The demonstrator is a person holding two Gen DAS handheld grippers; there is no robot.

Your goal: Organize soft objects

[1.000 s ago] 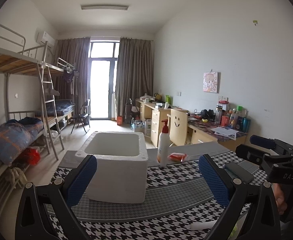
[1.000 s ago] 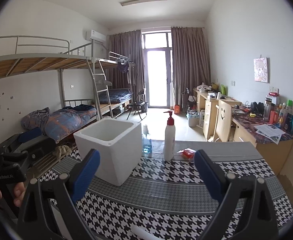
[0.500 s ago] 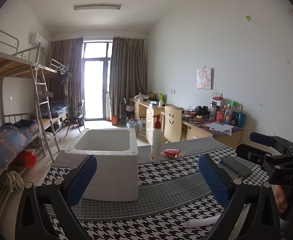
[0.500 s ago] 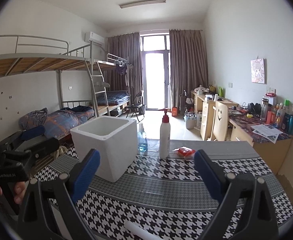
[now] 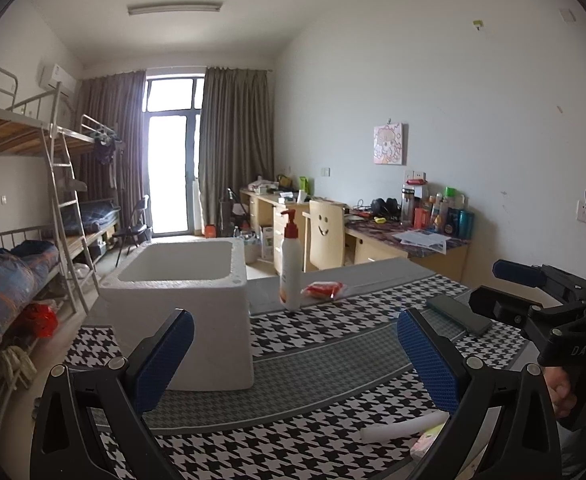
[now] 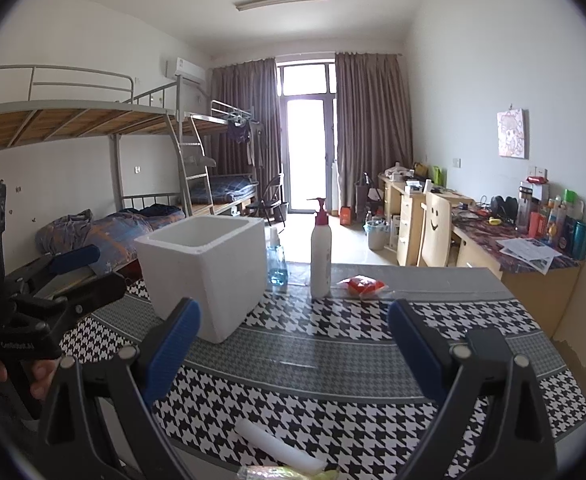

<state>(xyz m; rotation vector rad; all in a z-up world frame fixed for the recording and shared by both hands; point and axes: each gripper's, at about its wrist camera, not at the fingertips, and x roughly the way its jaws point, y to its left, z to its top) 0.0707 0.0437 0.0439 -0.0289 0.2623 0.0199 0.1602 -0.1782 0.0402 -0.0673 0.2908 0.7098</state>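
Right wrist view first: my right claw (image 6: 293,340) hangs above the near end of the houndstooth surface (image 6: 373,360), its 2 blue pads spread wide with nothing between them. Directly below and a little toward me lies a white foam roll (image 6: 277,446), its long axis running diagonally from upper left to lower right, touching a yellow-green soft item (image 6: 281,473) at the very edge of the frame. I judge these near pieces to be the soft things to sort, though the yellow-green one is cut off too much to name.

From the left wrist view, my left claw (image 5: 293,354) is also spread apart and empty. The same foam roll (image 5: 405,426) shows low and to the right of it, under the right finger, beside a pinkish-yellow scrap (image 5: 425,444). So the roll lies nearer my right claw, which would have to dip and pull back to straddle it across its short width.

Farther out, the white foam box (image 6: 209,268) stands open-topped to the left, closer to the left claw. Beyond it stand a lotion pump bottle (image 6: 320,252), a small blue bottle (image 6: 277,264) and a red packet (image 6: 363,285).
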